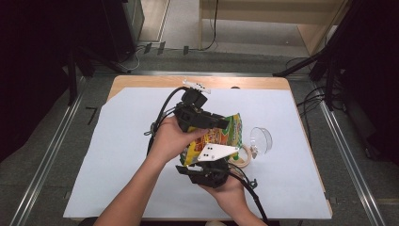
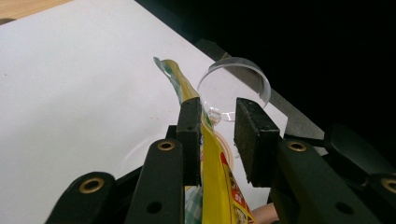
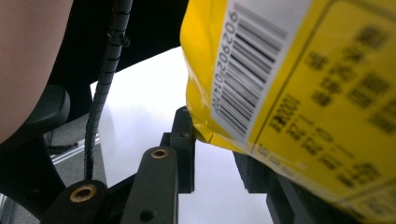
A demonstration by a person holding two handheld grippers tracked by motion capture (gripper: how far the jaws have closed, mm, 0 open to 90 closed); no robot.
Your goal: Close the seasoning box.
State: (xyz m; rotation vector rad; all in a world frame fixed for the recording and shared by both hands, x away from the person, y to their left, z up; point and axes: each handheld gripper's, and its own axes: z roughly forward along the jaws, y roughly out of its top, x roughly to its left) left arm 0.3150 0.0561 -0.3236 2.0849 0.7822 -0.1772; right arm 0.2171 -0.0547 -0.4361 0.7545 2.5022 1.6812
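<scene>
1. The left gripper (image 1: 221, 123) holds its jaws narrowly apart, the snack bag's (image 1: 217, 137) top edge lying against 1 pad and clear of the other.
2. The bag hangs above the white sheet (image 1: 117, 155) between both hands, long axis running gripper to gripper.
3. The right gripper (image 1: 217, 162) sits at the bottom corner; its grip I cannot tell.
4. A clear cup (image 1: 260, 140) lies just right.

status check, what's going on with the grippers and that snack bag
Left gripper open, snack bag edge between its jaws, touching one pad. Right gripper open under the bag's bottom corner. Clear cup and tape roll close beside the bag.
</scene>
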